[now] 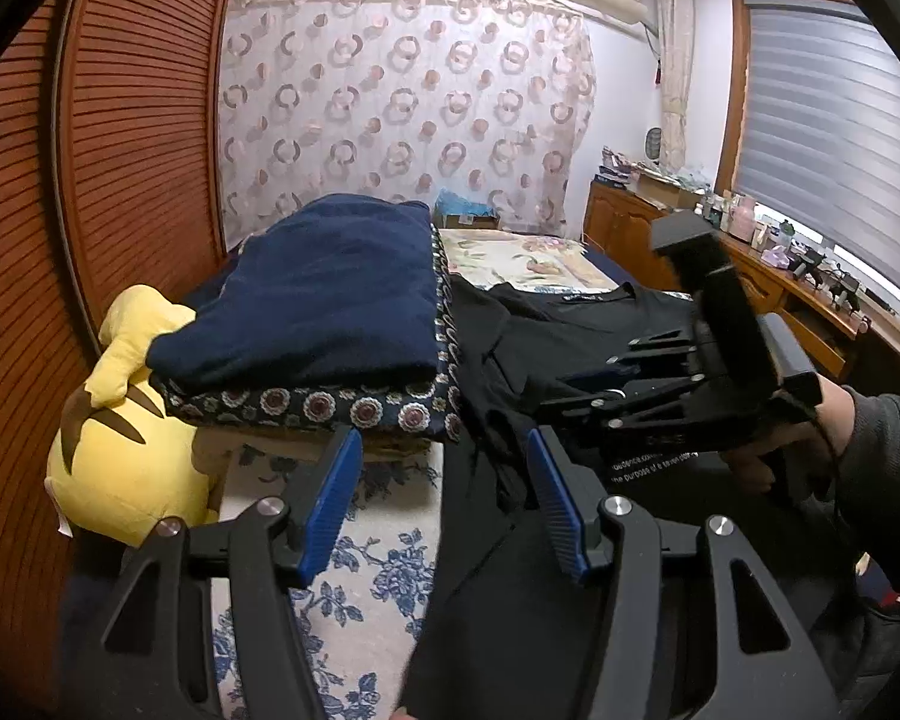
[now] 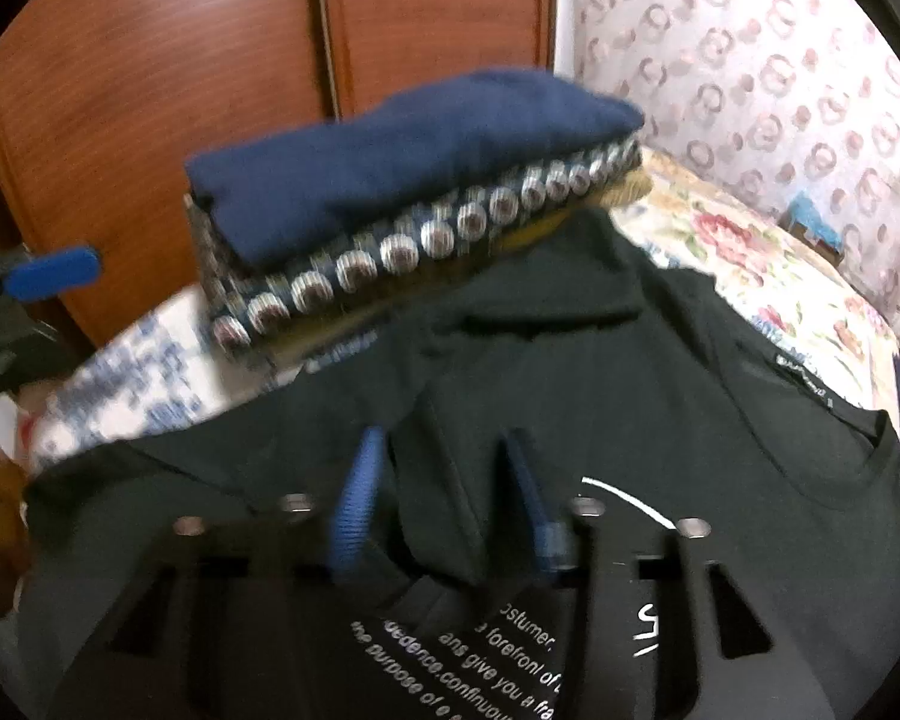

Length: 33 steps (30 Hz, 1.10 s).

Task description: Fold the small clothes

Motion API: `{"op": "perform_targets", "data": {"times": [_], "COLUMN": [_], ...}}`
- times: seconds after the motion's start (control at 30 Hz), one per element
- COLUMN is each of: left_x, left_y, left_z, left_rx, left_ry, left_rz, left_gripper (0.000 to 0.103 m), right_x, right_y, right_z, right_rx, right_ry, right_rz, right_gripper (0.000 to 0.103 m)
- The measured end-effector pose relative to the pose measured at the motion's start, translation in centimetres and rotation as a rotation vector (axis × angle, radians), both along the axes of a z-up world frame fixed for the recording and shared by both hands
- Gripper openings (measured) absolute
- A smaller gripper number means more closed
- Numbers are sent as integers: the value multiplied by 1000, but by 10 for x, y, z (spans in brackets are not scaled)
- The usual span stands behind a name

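Note:
A black T-shirt [image 1: 570,324] [image 2: 630,372] with white print lies spread on the bed, collar toward the far end. My right gripper [image 2: 444,510] [image 1: 642,372] points down onto it, held by a hand from the right. Its blue pads [image 2: 354,516] stand narrowly apart with a raised fold of the black cloth between them; the view is blurred and I see no firm pinch. My left gripper [image 1: 443,456] hovers open over the shirt's left edge, where black cloth meets the blue-flowered sheet [image 1: 378,540]. One of its blue pads [image 2: 54,273] shows at the left edge of the right wrist view.
A stack of folded clothes, navy [image 1: 330,294] [image 2: 402,180] on a patterned piece [image 1: 330,405], sits left of the shirt. A yellow plush toy [image 1: 126,420] leans on the wooden wardrobe [image 1: 120,180]. A cluttered wooden cabinet [image 1: 750,276] runs under the window on the right.

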<state>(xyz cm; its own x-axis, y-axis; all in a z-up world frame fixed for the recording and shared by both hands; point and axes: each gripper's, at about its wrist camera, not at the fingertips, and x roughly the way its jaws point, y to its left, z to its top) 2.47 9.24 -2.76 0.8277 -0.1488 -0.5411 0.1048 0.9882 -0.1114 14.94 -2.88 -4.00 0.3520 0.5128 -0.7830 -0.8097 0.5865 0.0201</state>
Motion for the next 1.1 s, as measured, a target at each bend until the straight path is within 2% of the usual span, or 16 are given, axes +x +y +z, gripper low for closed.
{"op": "perform_targets", "data": {"times": [0.03,0.07,0.17,0.5,0.67,0.73,0.83,0.87,1.0,1.1], "left_x": [0,0,-1,0,-1,-1,0,0,0,-2], "left_y": [-1,-3,-9,-17,-20,-21,-21,-22,-24,-23], "left_z": [-1,-2,-4,-8,-6,-6,-6,-6,-5,-5], "left_rx": [-1,-2,-6,-14,-11,-10,-13,-11,-6,-6], "left_ry": [1,3,8,23,19,17,18,20,23,24], "left_rz": [-4,-7,-13,-32,-39,-41,-42,-42,-40,-35], "left_gripper": [57,57,57,57,57,57,57,57,57,57], "right_x": [0,-1,0,20,30,32,37,38,34,21], "right_y": [1,0,-11,-66,-100,-113,-127,-129,-129,-118], "right_z": [-4,-5,-2,25,35,38,42,44,44,41], "right_rx": [-21,-26,5,129,148,128,118,111,132,131], "right_ry": [-3,-8,-2,13,-3,-53,-84,-92,-74,-61], "right_rz": [0,-2,-17,-124,-252,-332,-402,-421,-400,-351], "right_gripper": [22,10,4,2,2,11,17,29,39,40]}}
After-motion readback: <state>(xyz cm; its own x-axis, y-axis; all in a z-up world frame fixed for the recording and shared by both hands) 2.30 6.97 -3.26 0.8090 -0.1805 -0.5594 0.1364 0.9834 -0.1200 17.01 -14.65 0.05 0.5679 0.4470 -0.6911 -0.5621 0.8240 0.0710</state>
